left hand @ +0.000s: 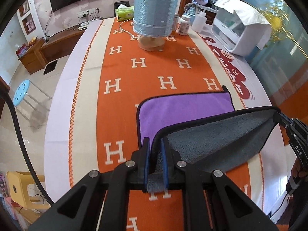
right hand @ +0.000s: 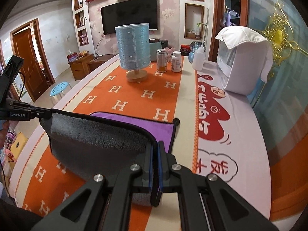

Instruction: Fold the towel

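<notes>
The towel (left hand: 184, 109) is purple on one face and grey on the other, with a dark hem. It lies on the orange H-patterned table runner (left hand: 146, 73). Its near edge is lifted and turned over, grey side up (left hand: 217, 134). My left gripper (left hand: 155, 144) is shut on the near left corner. My right gripper (right hand: 155, 148) is shut on the near right corner; the towel (right hand: 96, 136) hangs between the two. The right gripper shows at the right edge of the left wrist view (left hand: 288, 125), and the left gripper at the left edge of the right wrist view (right hand: 28, 113).
A blue lamp (left hand: 154, 13) on a wooden base stands at the far end of the runner. Bottles (left hand: 183, 25) and a white appliance (left hand: 240, 32) stand at the back right. A tissue box (left hand: 124, 13) sits at the far left. A blue stool (left hand: 21, 94) stands on the floor at left.
</notes>
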Demonstrator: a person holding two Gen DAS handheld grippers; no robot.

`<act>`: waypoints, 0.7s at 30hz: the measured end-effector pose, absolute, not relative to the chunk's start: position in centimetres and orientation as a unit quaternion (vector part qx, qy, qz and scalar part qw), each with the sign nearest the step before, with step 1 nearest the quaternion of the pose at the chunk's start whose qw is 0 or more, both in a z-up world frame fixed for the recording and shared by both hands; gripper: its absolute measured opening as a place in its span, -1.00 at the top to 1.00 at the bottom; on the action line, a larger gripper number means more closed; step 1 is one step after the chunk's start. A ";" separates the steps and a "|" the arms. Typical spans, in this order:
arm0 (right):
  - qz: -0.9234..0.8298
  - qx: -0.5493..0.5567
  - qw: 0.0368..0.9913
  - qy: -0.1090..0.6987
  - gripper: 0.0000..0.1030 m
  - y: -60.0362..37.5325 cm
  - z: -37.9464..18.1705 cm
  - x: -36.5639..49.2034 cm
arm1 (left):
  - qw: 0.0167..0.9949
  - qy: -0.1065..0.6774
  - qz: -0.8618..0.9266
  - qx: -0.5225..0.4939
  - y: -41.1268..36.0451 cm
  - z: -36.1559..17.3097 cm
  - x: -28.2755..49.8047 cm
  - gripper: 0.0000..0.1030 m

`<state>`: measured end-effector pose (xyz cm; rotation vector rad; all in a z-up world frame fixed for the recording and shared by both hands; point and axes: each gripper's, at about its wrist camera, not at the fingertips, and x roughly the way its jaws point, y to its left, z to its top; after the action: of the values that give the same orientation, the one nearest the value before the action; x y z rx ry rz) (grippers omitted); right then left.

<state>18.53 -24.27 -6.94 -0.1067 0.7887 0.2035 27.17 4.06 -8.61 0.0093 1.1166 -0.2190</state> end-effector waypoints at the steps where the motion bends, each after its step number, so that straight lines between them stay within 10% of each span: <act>1: 0.097 -0.055 0.917 0.382 0.92 -24.1 -7.1 19.1 | 0.843 0.527 -0.103 0.001 4.0 -8.9 27.5 0.82; 14: 0.057 -0.084 0.930 0.352 0.92 -22.9 -10.5 23.7 | 0.876 0.473 -0.082 -0.051 4.1 -13.5 31.1 0.83; 21: 0.036 -0.083 0.938 0.333 0.71 -22.6 -11.9 24.5 | 0.882 0.460 -0.062 -0.080 4.3 -14.9 31.1 0.01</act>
<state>24.51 -22.65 -11.94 -0.1699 0.6810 0.0739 31.14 4.30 -14.88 -0.1671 0.9571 -0.1295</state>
